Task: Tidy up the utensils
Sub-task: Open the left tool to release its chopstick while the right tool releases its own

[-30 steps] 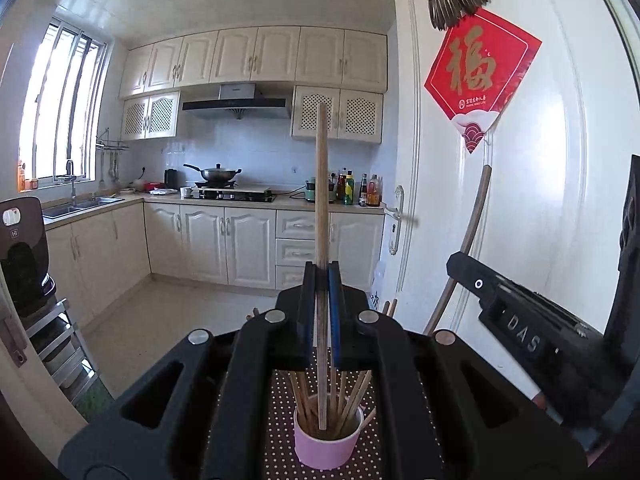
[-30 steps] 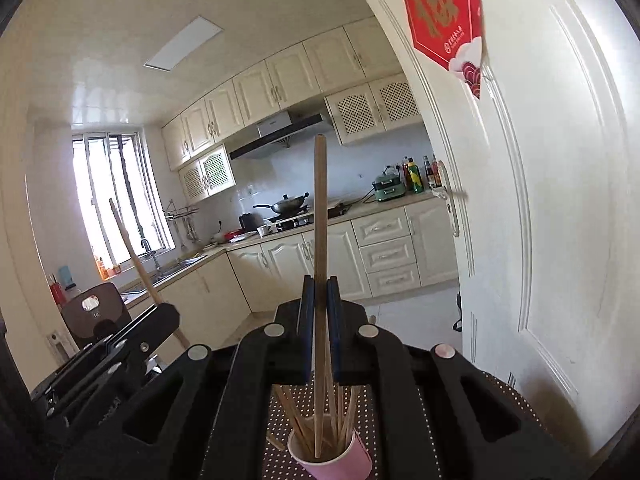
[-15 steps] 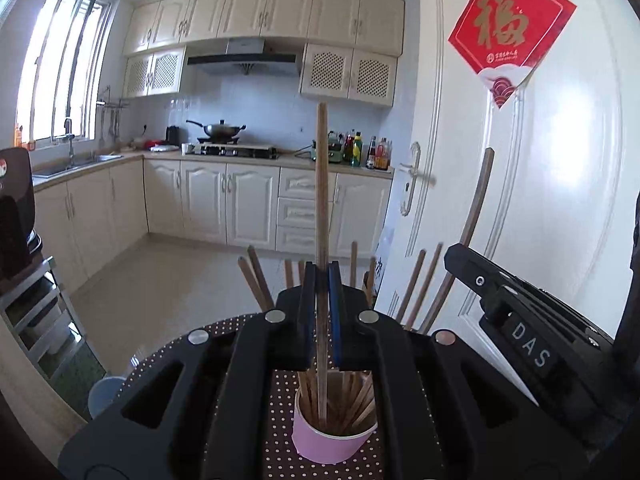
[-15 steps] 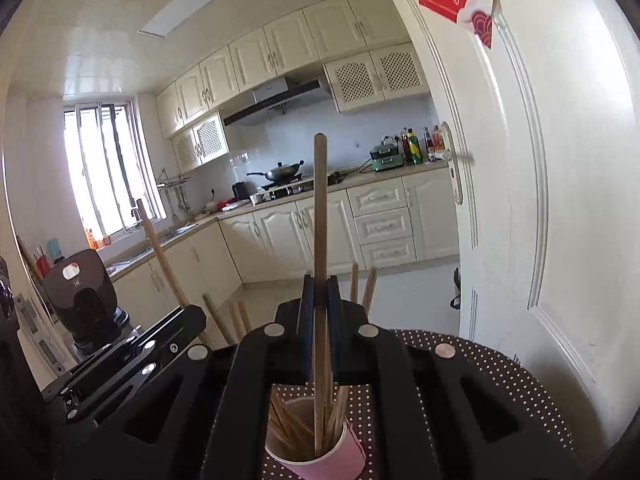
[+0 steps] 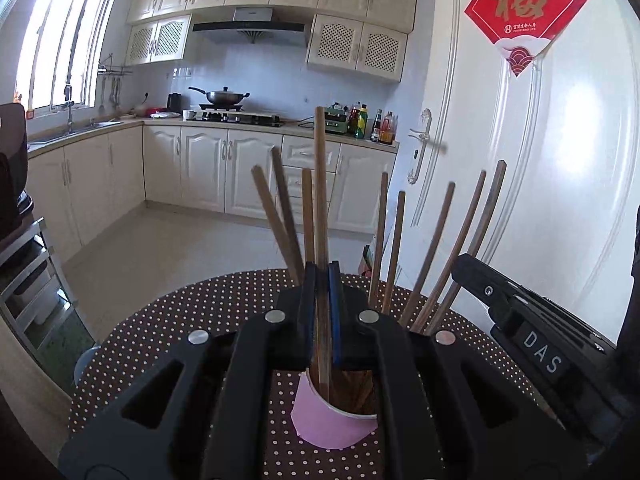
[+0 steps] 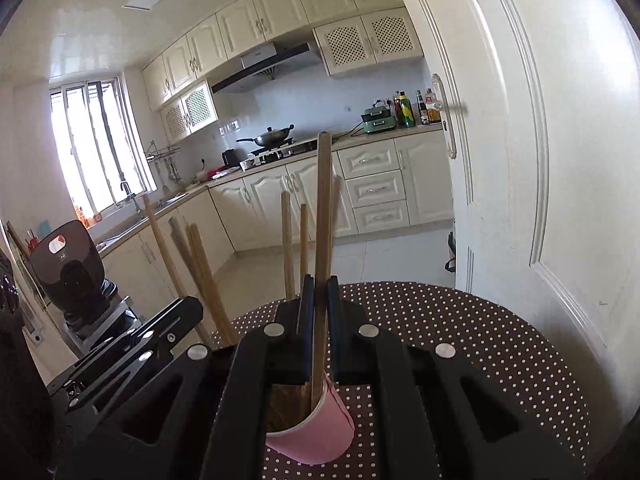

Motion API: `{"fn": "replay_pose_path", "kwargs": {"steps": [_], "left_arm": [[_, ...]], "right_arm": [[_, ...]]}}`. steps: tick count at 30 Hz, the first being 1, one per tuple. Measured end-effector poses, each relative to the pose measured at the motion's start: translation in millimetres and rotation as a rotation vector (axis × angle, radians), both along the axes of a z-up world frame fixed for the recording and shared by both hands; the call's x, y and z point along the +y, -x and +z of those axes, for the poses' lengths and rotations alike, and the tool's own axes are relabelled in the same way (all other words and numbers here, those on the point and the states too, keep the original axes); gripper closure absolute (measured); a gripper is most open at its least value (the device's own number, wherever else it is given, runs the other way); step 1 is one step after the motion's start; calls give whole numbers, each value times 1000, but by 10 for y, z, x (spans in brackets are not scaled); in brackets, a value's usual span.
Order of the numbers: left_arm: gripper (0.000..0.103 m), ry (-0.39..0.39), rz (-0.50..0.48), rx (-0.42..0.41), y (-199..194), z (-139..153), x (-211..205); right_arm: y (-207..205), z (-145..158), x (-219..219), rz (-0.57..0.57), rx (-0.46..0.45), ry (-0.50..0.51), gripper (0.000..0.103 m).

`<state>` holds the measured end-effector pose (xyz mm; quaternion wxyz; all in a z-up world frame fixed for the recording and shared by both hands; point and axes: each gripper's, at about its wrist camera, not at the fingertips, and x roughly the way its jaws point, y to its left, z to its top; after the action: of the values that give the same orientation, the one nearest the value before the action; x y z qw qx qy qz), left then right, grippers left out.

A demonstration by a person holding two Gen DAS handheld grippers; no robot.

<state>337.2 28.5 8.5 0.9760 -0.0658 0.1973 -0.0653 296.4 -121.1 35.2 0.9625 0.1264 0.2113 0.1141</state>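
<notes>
A pink cup (image 5: 332, 420) stands on the brown polka-dot table (image 5: 168, 340) and holds several wooden chopsticks (image 5: 276, 220). My left gripper (image 5: 322, 280) is shut on one upright chopstick (image 5: 320, 184) whose lower end is inside the cup. My right gripper (image 6: 318, 288) is shut on another upright chopstick (image 6: 322, 208), its lower end also in the pink cup (image 6: 316, 432). The right gripper's body (image 5: 532, 344) shows at the right of the left wrist view; the left gripper's body (image 6: 132, 344) shows at the left of the right wrist view.
The round table (image 6: 460, 332) stands beside a white door (image 5: 540, 168). Behind are kitchen cabinets (image 5: 200, 168), a stove with a wok (image 5: 222, 98) and a window (image 5: 60, 40). A black appliance (image 6: 72, 268) on a rack stands left of the table.
Both grippers have moved down with their chopsticks, so the ends sit deeper in the pink cup and the other chopsticks now rise in front of the cameras.
</notes>
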Motion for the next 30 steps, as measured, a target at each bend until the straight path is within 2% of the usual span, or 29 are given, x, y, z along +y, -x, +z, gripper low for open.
{"fn": "replay_pose_path", "kwargs": {"steps": [4, 10, 12, 14, 18, 30], "left_arm": [[96, 6, 6, -9, 32, -64, 6], [94, -41, 0, -36, 172, -74, -25], [81, -59, 12, -30, 223, -93, -24], [50, -59, 10, -54, 312, -106, -8], [49, -64, 19, -46, 411, -123, 27], [48, -95, 30, -24, 776, -219, 84]], "right_arm": [[25, -61, 30, -2, 9, 11, 97], [53, -82, 22, 35, 49, -12, 94], [74, -91, -5, 45, 62, -30, 89], [114, -106, -28, 48, 70, -49, 80], [227, -107, -57, 40, 63, -46, 67], [694, -133, -116, 38, 20, 11, 43]]}}
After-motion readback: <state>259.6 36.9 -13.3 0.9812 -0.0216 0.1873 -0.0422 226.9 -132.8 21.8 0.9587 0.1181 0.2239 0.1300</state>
